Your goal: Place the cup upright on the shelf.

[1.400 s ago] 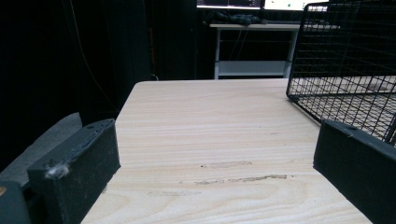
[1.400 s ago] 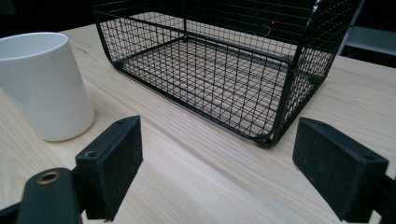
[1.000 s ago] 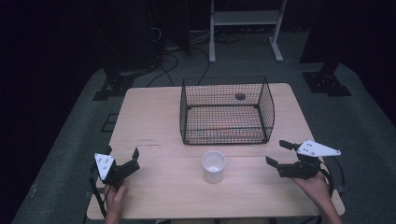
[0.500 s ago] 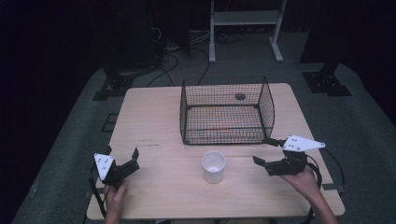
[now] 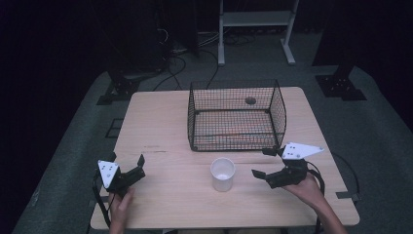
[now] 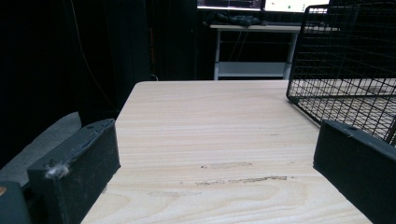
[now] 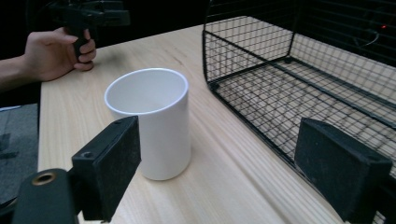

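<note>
A white empty cup (image 5: 222, 174) stands upright on the wooden table (image 5: 160, 131), just in front of a black wire basket (image 5: 229, 132). My right gripper (image 5: 261, 162) is open a short way right of the cup, jaws pointing at it without touching. In the right gripper view the cup (image 7: 149, 121) stands ahead, nearer the left jaw, and the right gripper (image 7: 224, 163) holds nothing. My left gripper (image 5: 125, 159) is open near the front left of the table. In the left gripper view the left gripper (image 6: 215, 163) has bare wood between its jaws.
The basket (image 7: 299, 70) sits close on the right in the right gripper view, and the person's other hand (image 7: 51, 53) rests at the far left table edge. The basket's corner (image 6: 345, 70) rises at the right of the left gripper view. A white shelf frame (image 5: 255, 19) stands beyond the table.
My right gripper has moved left toward the cup, ending close beside it. The left gripper and the cup have stayed in place.
</note>
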